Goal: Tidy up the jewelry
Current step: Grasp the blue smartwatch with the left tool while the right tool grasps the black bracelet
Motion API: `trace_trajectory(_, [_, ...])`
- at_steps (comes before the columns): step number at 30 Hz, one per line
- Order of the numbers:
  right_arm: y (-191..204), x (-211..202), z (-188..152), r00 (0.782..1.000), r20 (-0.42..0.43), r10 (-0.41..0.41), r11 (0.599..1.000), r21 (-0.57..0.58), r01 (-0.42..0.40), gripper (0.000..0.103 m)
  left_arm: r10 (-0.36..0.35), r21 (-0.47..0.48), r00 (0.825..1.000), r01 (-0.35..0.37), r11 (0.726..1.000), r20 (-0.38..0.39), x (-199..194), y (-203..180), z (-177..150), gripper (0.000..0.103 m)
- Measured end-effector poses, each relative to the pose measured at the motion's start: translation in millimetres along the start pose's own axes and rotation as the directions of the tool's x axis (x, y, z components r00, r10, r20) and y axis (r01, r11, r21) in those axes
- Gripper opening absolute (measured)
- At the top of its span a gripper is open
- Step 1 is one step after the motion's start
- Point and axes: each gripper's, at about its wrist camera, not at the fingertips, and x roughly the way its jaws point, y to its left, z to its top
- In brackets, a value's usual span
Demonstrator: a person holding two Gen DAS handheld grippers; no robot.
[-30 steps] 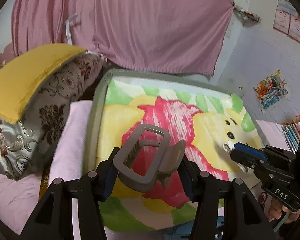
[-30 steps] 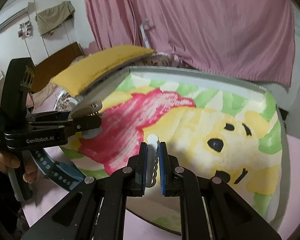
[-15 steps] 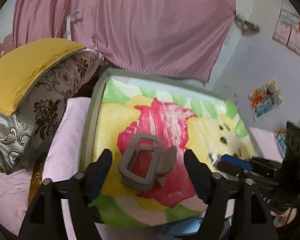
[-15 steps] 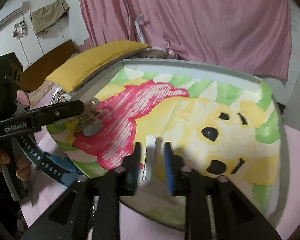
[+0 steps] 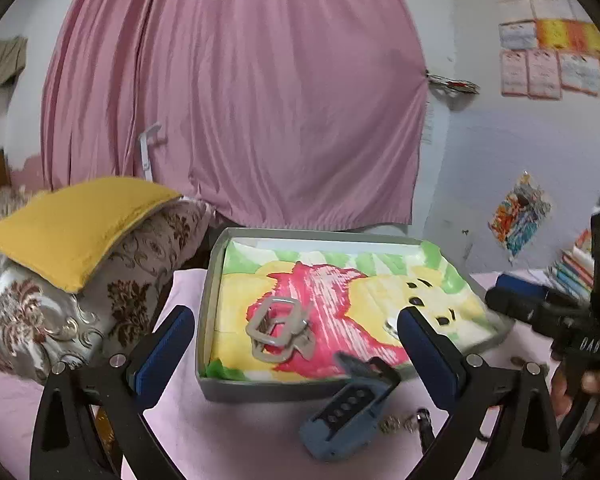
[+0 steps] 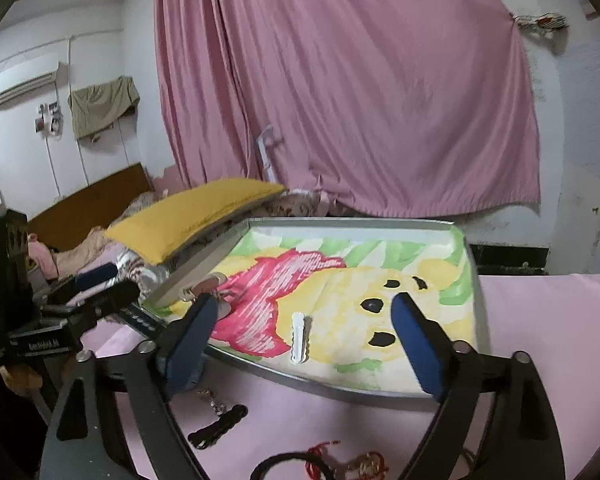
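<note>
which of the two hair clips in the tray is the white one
The slim white hair clip lying on the yellow dog picture, straight ahead of the right gripper. The other, the grey claw clip, is bulkier and sits on the pink patch.

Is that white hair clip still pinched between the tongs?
No, the white hair clip lies loose in the tray, between the open right tongs.

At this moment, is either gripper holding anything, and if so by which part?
Nothing is held. The left gripper and right gripper have just been opening; the grey hair claw and white hair clip lie free in the tray.
</note>
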Motion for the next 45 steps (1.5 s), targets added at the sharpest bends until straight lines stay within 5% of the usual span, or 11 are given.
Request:
trace_trajectory(12, [18,-55,-19,0.995,0.085,-0.056,0.99,-0.123,0.067,0.099,-0.099,0.039,0.995,0.098,0.994,0.021,-33,-14,-25,0.102])
trace_trajectory(19, [22,-61,-35,0.999,-0.032,-0.03,0.979,-0.201,0.023,0.099,-0.118,0.035,0.99,0.121,0.992,-0.08,-29,-8,-42,0.102])
trace_trajectory(27, [15,-36,-42,0.981,-0.194,0.016,0.984,-0.173,-0.05,0.098,-0.154,-0.024,0.949,0.153,0.988,-0.277,2,3,-51,0.102])
trace_trajectory(35, [23,-2,-48,0.947,-0.315,0.058,0.987,-0.125,-0.102,0.061,-0.155,-0.034,0.927,0.153,0.988,-0.34,21,4,-48,0.099])
trace_trajectory(45, [66,22,-58,0.907,-0.41,0.095,0.969,-0.172,-0.179,0.061,-0.2,-0.067,0.914,0.189,0.98,-0.354,37,12,-39,0.083])
